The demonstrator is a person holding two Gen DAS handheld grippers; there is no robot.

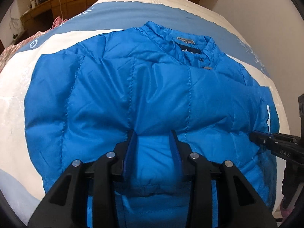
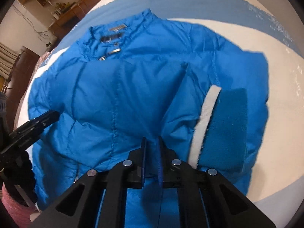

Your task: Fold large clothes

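A bright blue puffer jacket (image 1: pixel 114 95) lies front up on the bed cover (image 1: pixel 15 104), its collar (image 1: pixel 186 43) at the far side. My left gripper (image 1: pixel 153 134) is shut on a thick puff of the jacket's near hem, and padded fabric fills the gap between its fingers. In the right wrist view the jacket (image 2: pixel 123 87) fills the middle, with a sleeve cuff (image 2: pixel 228 125) and its white strip (image 2: pixel 205 117) folded onto the right side. My right gripper (image 2: pixel 152 139) is shut on a thin fold of the hem. Each gripper's tip shows in the other's view: the right gripper (image 1: pixel 254 135) and the left gripper (image 2: pixel 53 114).
The bed cover (image 2: pixel 281 114) is white with blue bands. Pink patterned cloth (image 1: pixel 11 51) lies at the bed's far left. A wooden desk with shelves (image 1: pixel 43 5) stands behind the bed. A pink sleeve (image 2: pixel 13 205) shows at the lower left.
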